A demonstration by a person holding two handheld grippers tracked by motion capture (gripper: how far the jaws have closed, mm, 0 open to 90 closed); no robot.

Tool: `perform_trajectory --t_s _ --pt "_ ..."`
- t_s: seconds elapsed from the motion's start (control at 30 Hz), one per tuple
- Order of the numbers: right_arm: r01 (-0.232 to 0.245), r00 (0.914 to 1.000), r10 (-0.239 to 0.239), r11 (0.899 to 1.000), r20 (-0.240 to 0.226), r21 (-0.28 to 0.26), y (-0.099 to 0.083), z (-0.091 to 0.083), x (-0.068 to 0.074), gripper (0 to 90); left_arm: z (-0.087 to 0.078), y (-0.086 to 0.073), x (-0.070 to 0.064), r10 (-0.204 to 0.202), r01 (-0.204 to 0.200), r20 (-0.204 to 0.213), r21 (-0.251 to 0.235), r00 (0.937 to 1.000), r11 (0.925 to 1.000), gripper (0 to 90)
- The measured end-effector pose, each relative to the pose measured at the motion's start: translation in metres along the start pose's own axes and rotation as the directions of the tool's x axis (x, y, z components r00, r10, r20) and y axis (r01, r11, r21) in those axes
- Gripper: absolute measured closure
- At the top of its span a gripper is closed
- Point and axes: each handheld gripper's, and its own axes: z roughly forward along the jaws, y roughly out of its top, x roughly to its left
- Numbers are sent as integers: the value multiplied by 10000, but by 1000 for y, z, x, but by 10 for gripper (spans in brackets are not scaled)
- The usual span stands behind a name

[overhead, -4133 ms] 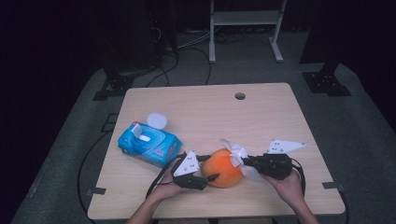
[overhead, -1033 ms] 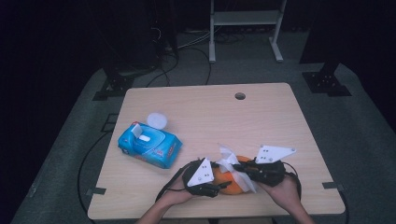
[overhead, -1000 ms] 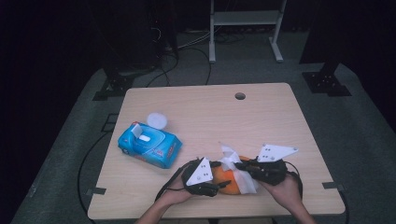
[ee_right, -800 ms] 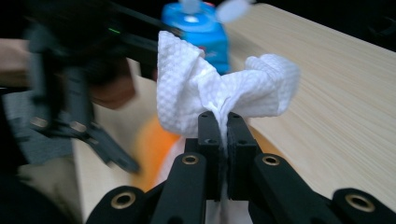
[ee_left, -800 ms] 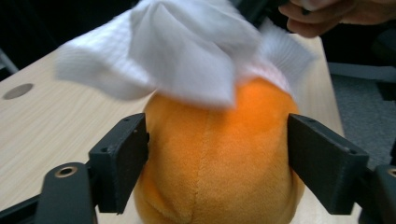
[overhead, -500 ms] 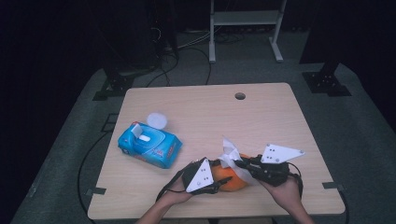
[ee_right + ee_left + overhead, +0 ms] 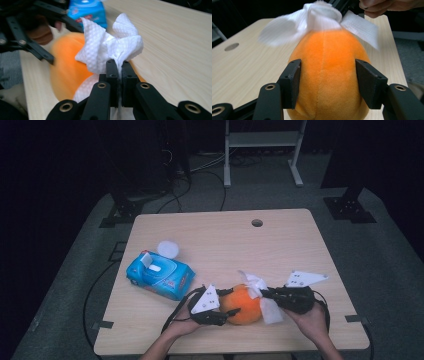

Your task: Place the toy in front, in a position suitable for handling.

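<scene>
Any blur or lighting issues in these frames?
High view: dim, surroundings black, table lit evenly. Left gripper view: wipe smeared by motion, orange plush sharp. Right gripper view: wipe and fingers sharp, plush and wipes pack blurred.
</scene>
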Motion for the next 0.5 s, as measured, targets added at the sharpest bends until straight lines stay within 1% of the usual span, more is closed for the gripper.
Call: perform_trajectory --t_s 0.03,0.07,0.13,0.2,0.23,0.27,0.3,0.37,0.43,0.47,0.5 --pt "-142 9999 142 9999 78 -89 -2 -3 -3 860 -1 -1 2 -150 150 30 -25 9999 9999 402" --pt "-152 9998 154 9997 114 -199 -2 -6 -3 860 -1 -2 3 -194 194 43 -43 9998 9998 400" --pt "31 9999 -37 9988 -111 -490 3 -7 3 860 -1 -2 3 -111 112 89 -82 9999 9999 399" --pt "407 9991 -410 9988 -109 -274 6 -2 9 859 -1 -2 3 -8 9 103 -52 9999 10000 400" --pt "394 9992 -395 9992 -116 -59 5 2 8 860 -2 -3 3 23 -23 95 0 10000 10000 401" --pt "173 9994 -172 9998 -293 25 1 6 4 860 -2 -4 3 78 -78 73 47 9999 10000 401" --pt "-181 9987 184 9998 -477 70 -2 7 -2 860 -2 -5 3 25 -25 57 13 10000 10000 401" --pt "-382 9990 385 9992 -219 100 -4 5 -9 860 -2 -5 3 -37 37 59 -19 10000 10000 401" --pt "-541 9985 541 9985 24 -78 -3 1 -13 859 -2 -6 3 10 -10 122 -46 9999 10000 401" --pt "-588 9983 588 9981 -26 -197 -3 -1 -12 859 -2 -6 2 68 -68 146 -22 9999 10000 401" --pt "-588 9983 588 9981 -26 -197 -3 -1 -12 859 -2 -6 2 68 -68 146 -22 9999 10000 400"
